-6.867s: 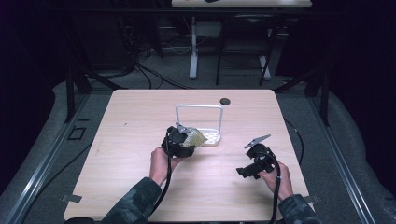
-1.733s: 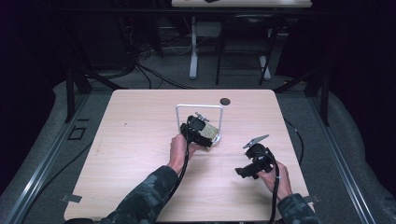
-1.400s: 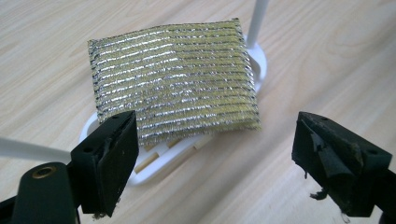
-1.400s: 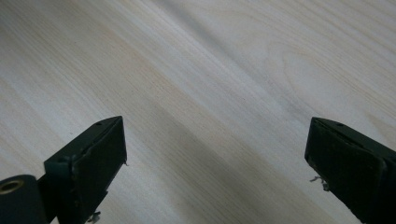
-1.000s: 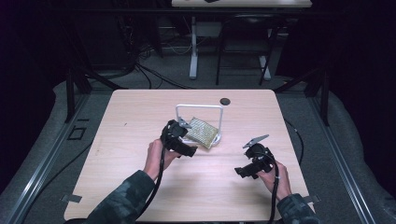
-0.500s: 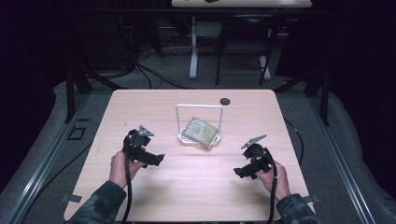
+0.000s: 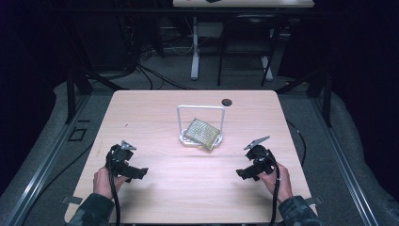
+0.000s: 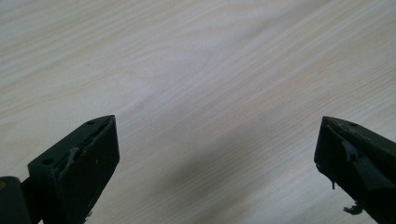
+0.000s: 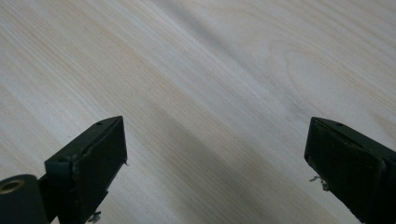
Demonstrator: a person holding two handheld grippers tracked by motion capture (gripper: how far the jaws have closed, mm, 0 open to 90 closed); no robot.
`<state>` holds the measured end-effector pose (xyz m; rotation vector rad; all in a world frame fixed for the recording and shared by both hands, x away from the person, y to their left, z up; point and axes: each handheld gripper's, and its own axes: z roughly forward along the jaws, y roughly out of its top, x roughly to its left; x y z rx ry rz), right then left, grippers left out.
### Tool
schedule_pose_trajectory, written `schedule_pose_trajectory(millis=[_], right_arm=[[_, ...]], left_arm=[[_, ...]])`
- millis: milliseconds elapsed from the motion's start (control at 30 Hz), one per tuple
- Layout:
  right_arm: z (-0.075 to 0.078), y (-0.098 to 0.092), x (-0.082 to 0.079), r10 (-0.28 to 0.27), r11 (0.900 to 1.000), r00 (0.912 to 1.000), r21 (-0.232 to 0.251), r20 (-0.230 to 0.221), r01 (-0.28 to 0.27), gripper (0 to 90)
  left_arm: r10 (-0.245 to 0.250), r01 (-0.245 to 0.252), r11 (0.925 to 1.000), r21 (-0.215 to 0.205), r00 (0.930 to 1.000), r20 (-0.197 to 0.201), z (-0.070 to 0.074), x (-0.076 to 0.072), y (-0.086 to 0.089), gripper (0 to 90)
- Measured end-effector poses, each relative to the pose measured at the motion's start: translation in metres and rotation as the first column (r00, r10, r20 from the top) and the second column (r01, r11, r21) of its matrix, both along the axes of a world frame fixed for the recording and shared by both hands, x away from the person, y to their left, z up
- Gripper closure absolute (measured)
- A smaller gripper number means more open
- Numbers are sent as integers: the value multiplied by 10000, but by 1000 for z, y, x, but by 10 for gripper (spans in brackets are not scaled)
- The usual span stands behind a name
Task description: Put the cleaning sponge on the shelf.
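1. I'm sitting with the left gripper (image 7: 141,172) near the front-left corner of the worktop (image 7: 155,110). Its jaws have just been opening and are now standing as wide as they go, with nothing between them but bare wood grain in the left gripper view.
2. The right gripper (image 7: 241,174) is hanging out near the front-right part of the worktop, jaws spread wide too, gripping nothing. Plain wood is showing between them in the right gripper view.
3. The thing I'm working with, the mesh pad (image 7: 202,133), is lying up past both grippers, roughly in the middle of the worktop. It's well apart from each gripper, a bit closer to the far edge than to me.
4. It's resting tilted on the base of the white wire stand (image 7: 201,108), with its lower corner poking out past the stand's front rail toward me.
5. Room for moving is looking good: a wide stretch of bare wood is running between the two grippers and up to the stand. The left gripper is sitting close to the left edge and both are near the front edge.
6. A small dark round spot (image 7: 227,101) is sitting near the far edge, behind the stand.
7. The pad is looking flat, squarish, yellowish-green, with a fine woven texture and a shiny glint to it.
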<state>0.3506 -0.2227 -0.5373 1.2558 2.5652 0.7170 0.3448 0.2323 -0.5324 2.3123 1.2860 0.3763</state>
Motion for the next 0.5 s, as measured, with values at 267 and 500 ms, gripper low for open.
schedule_pose_trajectory(millis=[267,500], right_arm=[[0,-2,1,109,9999,9999,-131,55,-108,51],[0,-4,1,56,10000,10000,-51,55,-56,51]], left_arm=[[-477,478,9988,94,9987,-165,-4,5,-6,2],[-450,451,9990,13,9988,-200,-5,10,-5,2]])
